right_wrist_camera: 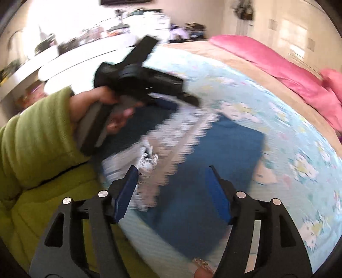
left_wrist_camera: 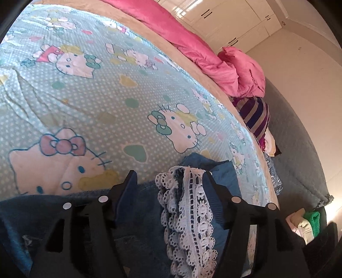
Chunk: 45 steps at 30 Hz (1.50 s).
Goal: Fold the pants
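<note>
Blue denim pants (right_wrist_camera: 213, 154) with white lace trim (right_wrist_camera: 183, 136) lie folded on the Hello Kitty bedsheet (right_wrist_camera: 288, 132). In the left wrist view the pants (left_wrist_camera: 147, 201) and the lace trim (left_wrist_camera: 192, 205) fill the space between the fingers of my left gripper (left_wrist_camera: 170, 174), whose jaws are wide apart and resting over the fabric. My right gripper (right_wrist_camera: 171, 169) is open and empty, hovering above the near part of the pants. The left gripper (right_wrist_camera: 147, 85) also shows in the right wrist view, held by a hand in a green sleeve, blurred.
The bedsheet (left_wrist_camera: 106, 96) covers most of the bed. A pink duvet (left_wrist_camera: 213, 53) lies bunched along the far side. A striped cushion (left_wrist_camera: 256, 119) sits at the bed's edge. White wardrobes (left_wrist_camera: 235, 19) stand behind. A cluttered white desk (right_wrist_camera: 64, 55) stands left.
</note>
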### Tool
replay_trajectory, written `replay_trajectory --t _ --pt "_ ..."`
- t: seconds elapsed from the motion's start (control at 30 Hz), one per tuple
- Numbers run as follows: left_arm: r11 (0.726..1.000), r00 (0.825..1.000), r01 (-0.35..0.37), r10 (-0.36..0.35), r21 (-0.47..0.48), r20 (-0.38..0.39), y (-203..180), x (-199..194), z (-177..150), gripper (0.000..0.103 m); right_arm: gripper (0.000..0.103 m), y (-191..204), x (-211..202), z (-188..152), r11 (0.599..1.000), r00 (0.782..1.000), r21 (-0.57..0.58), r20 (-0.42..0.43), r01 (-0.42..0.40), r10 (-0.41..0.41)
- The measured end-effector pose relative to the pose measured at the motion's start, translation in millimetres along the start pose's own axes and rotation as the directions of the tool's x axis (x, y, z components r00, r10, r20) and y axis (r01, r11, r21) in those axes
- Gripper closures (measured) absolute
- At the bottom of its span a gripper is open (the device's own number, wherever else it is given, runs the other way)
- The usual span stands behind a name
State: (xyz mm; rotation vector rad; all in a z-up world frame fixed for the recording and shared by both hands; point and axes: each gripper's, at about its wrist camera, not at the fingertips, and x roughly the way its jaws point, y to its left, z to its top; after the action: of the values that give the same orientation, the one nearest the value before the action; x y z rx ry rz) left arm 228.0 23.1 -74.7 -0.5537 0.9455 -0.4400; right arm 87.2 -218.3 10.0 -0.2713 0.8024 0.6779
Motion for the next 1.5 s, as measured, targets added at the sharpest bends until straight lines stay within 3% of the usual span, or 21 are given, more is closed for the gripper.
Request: replay_trajectory --t 0.1,0.17,0.27,0.4,0.5,0.7,0.8,0.87,1.0,1.13,1.3,1.33,1.37,1.5 --pt "1.0 1.0 -0.019 0.019 0.01 -0.012 -4.5 8.6 0.5 0.042 0.042 -26.4 5.3 -1.3 0.997 1.0 0.081 0.0 0.009 -0.009" --pt "1.0 1.0 -0.009 0.009 0.012 -0.028 -7.8 15.2 0.1 0.075 0.042 -29.8 10.1 -0.2 0.996 1.0 0.09 -0.007 0.011 -0.01" --pt "1.0 1.0 -0.007 0.008 0.027 -0.015 -13.3 15.9 -2.3 0.086 0.039 -20.2 15.2 4.4 0.996 0.999 0.077 0.005 -0.037 0.037" --pt "1.0 0.999 0.021 -0.022 0.02 0.042 -12.3 -2.4 -2.3 0.087 0.037 -17.8 27.6 -2.6 0.999 0.999 0.047 -0.051 0.023 -0.021" --pt "0.999 0.998 -0.019 0.017 0.046 0.062 -12.6 -9.6 -3.6 0.087 0.036 -19.8 43.5 -11.2 0.997 0.993 0.068 -0.118 0.027 -0.019" --pt "0.998 0.999 -0.049 0.048 0.035 0.024 -4.2 2.1 -5.8 0.079 0.03 -17.2 49.4 -18.1 0.997 0.991 0.07 -0.134 0.031 -0.022" --pt "0.996 0.996 -0.069 0.066 0.059 0.051 -9.3 -7.7 -5.3 0.066 0.029 -17.3 43.9 -18.3 0.997 0.991 0.074 -0.134 0.031 -0.021" --pt "0.993 0.995 -0.087 0.082 0.082 0.065 -14.0 -15.9 -7.1 0.051 0.028 -18.1 40.0 -18.4 0.996 0.992 0.082 -0.124 0.028 -0.018" --pt "0.975 0.986 -0.159 0.148 0.154 0.079 -24.8 -33.6 -17.8 0.048 0.026 -22.8 28.7 -18.2 0.995 0.995 0.092 -0.098 0.038 -0.029" --pt "0.966 0.978 -0.2 0.187 0.166 0.093 -28.8 -55.7 -30.5 0.031 0.025 -29.2 16.3 -19.2 0.993 0.997 0.115 -0.068 0.037 -0.029" --pt "0.945 0.971 -0.234 0.215 0.226 0.108 -41.5 -82.1 -59.1 0.031 0.025 -32.8 5.1 -19.9 0.992 0.999 0.12 -0.035 0.036 -0.032" --pt "0.943 0.969 -0.24 0.219 0.231 0.114 -43.1 -86.5 -66.1 0.035 0.025 -32.4 3.3 -20.3 0.992 0.999 0.119 -0.031 0.032 -0.028" --pt "0.941 0.968 -0.244 0.221 0.236 0.117 -45.9 -91.4 -74.8 0.049 0.025 -32.5 2.9 -20.5 0.992 0.999 0.119 -0.028 0.03 -0.027" --pt "0.93 0.969 -0.241 0.218 0.279 0.114 -61.5 -101.5 -98.8 0.081 0.025 -27.7 -3.1 -25.8 0.994 1.0 0.107 -0.015 0.007 -0.005"
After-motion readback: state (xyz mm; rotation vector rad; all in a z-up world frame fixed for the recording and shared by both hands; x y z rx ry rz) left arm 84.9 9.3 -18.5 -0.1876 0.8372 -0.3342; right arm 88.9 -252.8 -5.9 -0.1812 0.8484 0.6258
